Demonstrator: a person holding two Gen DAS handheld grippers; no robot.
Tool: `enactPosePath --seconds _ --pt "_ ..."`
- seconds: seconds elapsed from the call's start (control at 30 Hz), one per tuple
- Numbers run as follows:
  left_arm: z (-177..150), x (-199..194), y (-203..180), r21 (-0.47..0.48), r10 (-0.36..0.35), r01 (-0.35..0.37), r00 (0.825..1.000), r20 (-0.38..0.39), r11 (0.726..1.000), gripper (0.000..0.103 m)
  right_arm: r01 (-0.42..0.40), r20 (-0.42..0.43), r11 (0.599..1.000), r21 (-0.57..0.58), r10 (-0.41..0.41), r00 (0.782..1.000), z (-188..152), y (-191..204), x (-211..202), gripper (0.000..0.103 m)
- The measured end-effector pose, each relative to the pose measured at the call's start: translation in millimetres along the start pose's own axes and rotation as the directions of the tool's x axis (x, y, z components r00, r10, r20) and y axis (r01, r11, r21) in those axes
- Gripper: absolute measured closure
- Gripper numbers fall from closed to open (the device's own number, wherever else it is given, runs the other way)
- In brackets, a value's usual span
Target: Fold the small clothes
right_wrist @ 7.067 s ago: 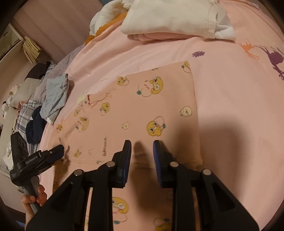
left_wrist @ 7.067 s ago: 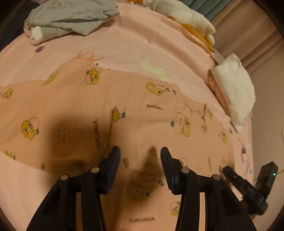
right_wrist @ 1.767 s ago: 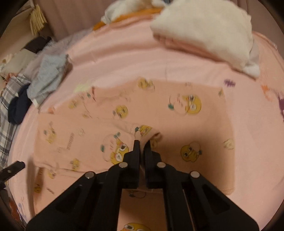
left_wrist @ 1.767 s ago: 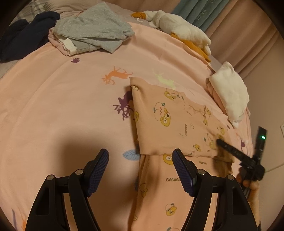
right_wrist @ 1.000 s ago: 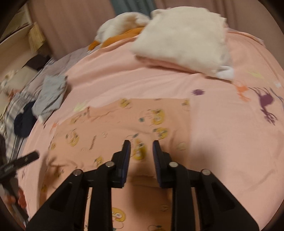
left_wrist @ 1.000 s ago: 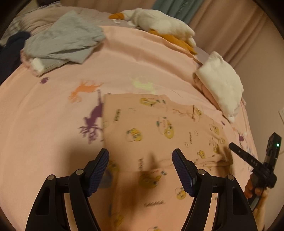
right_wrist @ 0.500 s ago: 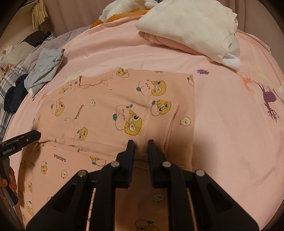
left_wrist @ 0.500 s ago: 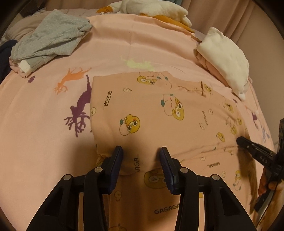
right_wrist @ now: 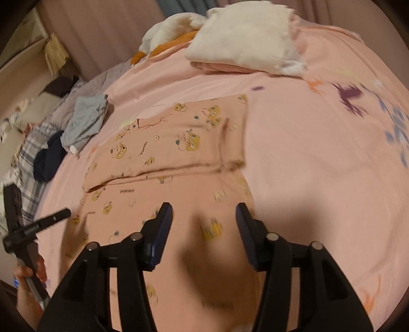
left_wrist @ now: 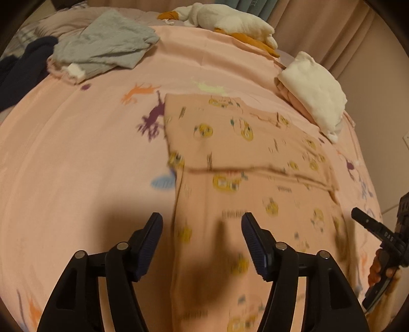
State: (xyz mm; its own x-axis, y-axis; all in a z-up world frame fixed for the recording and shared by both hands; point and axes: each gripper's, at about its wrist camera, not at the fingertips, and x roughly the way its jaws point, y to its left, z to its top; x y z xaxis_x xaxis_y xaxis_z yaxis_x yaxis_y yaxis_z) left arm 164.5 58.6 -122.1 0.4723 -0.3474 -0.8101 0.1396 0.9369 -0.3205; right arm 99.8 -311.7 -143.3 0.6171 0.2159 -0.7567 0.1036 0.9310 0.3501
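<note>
One pink duck-print garment (left_wrist: pixel 245 158) lies flat on the pink bedsheet (left_wrist: pixel 76 163), centre frame, its top part folded down over the rest; also one grey clothes pile (left_wrist: pixel 102 48) upper left, one white folded stack (left_wrist: pixel 314 86) upper right, one plush toy (left_wrist: pixel 230 20) at top. Left gripper (left_wrist: pixel 200 231) and right gripper (right_wrist: pixel 204 223), two in all, sit at lower frame above the garment's unfolded lower part, below the fold edge. Both have jaws apart and opening, pinching nothing; no containers.
</note>
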Motion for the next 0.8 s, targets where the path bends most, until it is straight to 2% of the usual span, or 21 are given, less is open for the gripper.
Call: enactPosePath --seconds 0.2,0.47,0.8 --pt "-34 -24 9 -0.082 -0.057 0.055 0.998 -0.012 0.995 0.035 -0.001 0.009 0.996 0.084 0.0 1.0 -32 -20 -34 0.045" --pt "-69 -48 14 -0.13 -0.078 0.077 0.997 -0.004 0.989 0.035 -0.011 -0.009 0.991 0.137 0.013 1.0 -70 -37 -63 0.044" --pt "-99 -64 22 -0.154 -0.078 0.076 0.997 -0.008 0.985 0.035 -0.035 -0.013 0.985 0.17 0.038 0.999 -92 -44 -78 0.043"
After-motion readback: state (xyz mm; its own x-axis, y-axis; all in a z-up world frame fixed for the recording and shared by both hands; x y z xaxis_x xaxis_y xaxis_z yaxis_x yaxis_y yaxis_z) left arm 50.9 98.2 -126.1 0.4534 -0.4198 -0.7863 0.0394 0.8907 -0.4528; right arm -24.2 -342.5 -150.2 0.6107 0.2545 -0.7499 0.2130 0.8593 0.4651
